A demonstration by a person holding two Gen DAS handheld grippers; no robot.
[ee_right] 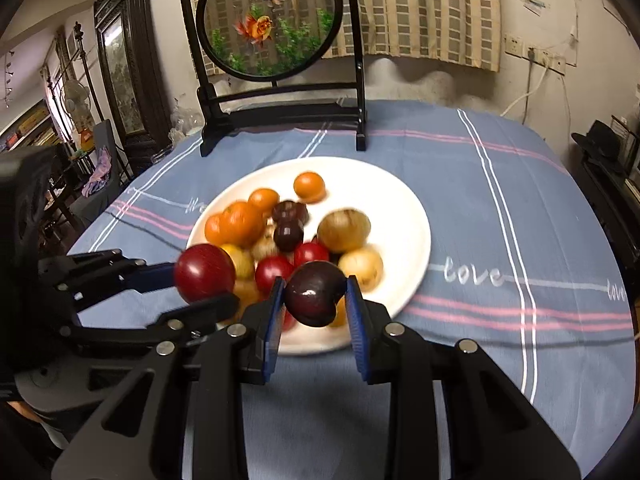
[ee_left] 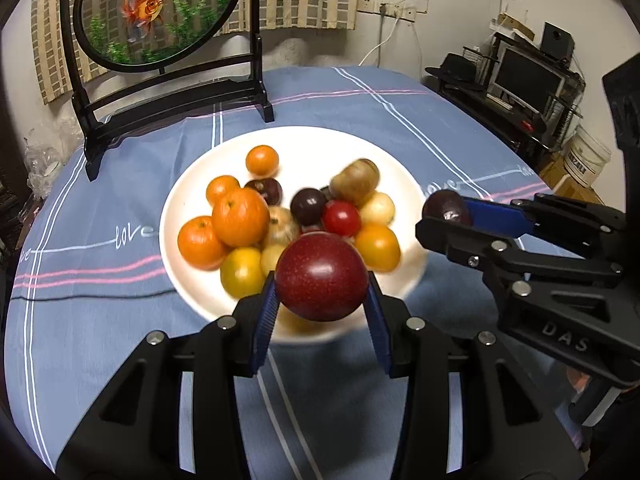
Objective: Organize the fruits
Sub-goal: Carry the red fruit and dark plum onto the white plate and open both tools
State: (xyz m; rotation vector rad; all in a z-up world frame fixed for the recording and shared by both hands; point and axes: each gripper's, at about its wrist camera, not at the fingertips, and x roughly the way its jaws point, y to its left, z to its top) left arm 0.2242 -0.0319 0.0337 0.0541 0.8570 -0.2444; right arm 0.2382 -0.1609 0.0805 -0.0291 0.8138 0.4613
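Note:
A white plate (ee_left: 192,200) on the blue tablecloth holds several fruits: oranges (ee_left: 240,216), dark plums (ee_left: 307,206), a red tomato (ee_left: 341,218) and yellow-brown ones (ee_left: 355,181). My left gripper (ee_left: 322,302) is shut on a large red plum (ee_left: 322,276), held above the plate's near rim. My right gripper (ee_right: 314,300) is shut on a dark purple plum (ee_right: 314,294), also lifted over the plate's (ee_right: 404,216) near edge. The right gripper appears in the left wrist view (ee_left: 446,216) at the right with its dark plum (ee_left: 446,208). The red plum (ee_right: 205,273) shows at the left in the right wrist view.
A round goldfish screen on a black stand (ee_left: 160,92) rises at the table's far side behind the plate. Bare blue cloth with stripes and "love" lettering (ee_right: 472,276) lies right and left of the plate. Shelves and a monitor (ee_left: 524,80) stand beyond the table's right edge.

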